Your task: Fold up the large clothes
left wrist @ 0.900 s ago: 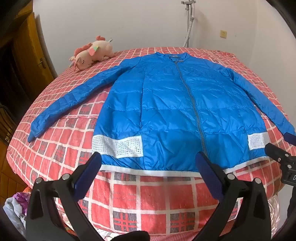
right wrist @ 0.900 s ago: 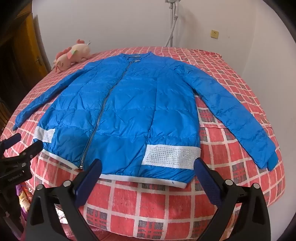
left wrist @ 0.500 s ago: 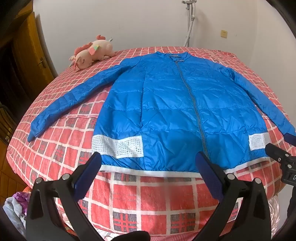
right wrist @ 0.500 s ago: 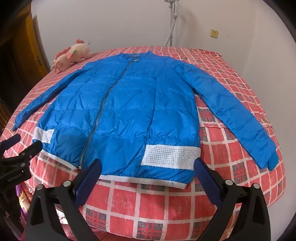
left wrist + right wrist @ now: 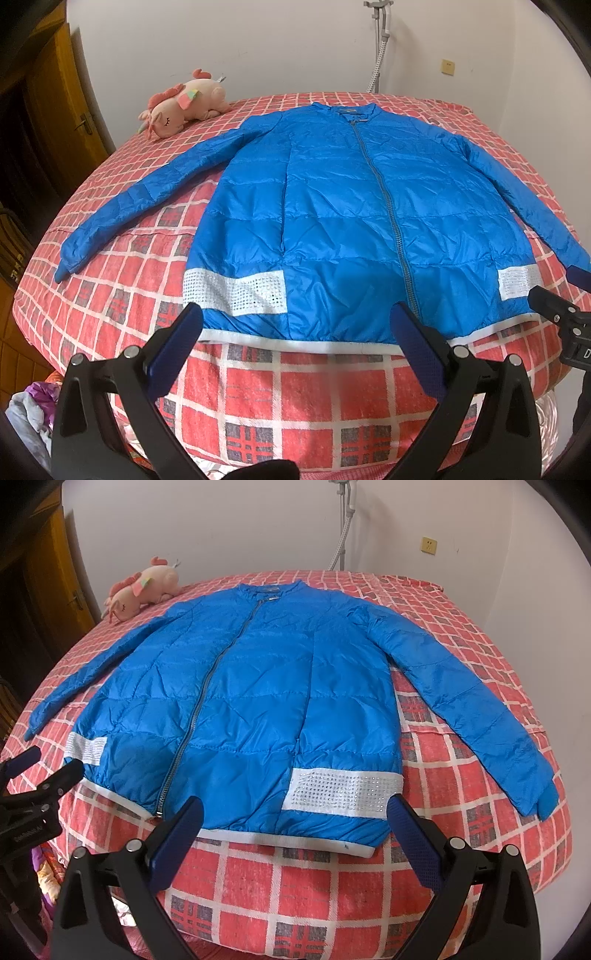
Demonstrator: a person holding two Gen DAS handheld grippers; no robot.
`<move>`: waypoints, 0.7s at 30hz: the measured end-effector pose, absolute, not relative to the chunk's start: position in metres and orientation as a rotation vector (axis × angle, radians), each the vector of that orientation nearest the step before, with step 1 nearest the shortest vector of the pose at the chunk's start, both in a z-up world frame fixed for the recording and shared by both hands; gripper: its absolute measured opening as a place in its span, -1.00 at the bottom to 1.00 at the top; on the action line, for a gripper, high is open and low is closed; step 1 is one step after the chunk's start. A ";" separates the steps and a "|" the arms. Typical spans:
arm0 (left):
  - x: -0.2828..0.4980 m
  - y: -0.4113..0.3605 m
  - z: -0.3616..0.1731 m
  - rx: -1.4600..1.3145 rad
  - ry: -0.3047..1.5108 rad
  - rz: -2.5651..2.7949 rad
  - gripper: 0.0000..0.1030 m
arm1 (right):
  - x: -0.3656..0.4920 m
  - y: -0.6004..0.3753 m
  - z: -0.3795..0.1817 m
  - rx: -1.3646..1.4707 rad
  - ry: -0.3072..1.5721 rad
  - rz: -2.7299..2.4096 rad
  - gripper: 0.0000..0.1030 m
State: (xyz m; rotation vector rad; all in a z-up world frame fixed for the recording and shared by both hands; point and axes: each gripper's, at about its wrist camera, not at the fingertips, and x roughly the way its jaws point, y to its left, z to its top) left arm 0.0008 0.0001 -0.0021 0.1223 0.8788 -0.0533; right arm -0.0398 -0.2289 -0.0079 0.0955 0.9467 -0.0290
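My left gripper has its jaws spread as wide as they go with nothing between them; it hangs tilted down just short of the hem, and the blue pads frame the near edge of the jacket without touching it. My right gripper is the same: fully open, empty, poised over the hem beside the white studded band. Each gripper shows at the edge of the other's view, so the two sit side by side at the foot of the bed. The jacket lies face up on the red checked cover, zipped to the collar, body flat, with both sleeves stretched out to the sides, the left sleeve and the right sleeve each ending near its own edge of the bed. I judge the folding has not begun: nothing is turned in, no crease is laid, and all that is done is the spreading out. Left, as I read it, are the sleeves brought in over the body, the sides folded, then the hem carried toward the collar. A plush toy rests at the far left corner, well apart from the jacket. As for containers, I see none, only a loose heap of cloth on the floor by the bed's near left corner.
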 end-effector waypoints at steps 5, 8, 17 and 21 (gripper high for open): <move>0.001 0.000 -0.002 0.122 0.878 -0.053 0.94 | -0.039 -0.228 -0.009 0.098 0.948 -0.026 0.92; 0.001 0.000 -0.002 0.123 0.879 -0.052 0.94 | -0.039 -0.228 -0.009 0.098 0.949 -0.028 0.92; 0.002 0.000 -0.002 0.122 0.881 -0.054 0.94 | -0.038 -0.226 -0.010 0.097 0.950 -0.025 0.92; 0.003 0.000 -0.002 0.122 0.881 -0.053 0.94 | -0.038 -0.226 -0.010 0.098 0.951 -0.026 0.92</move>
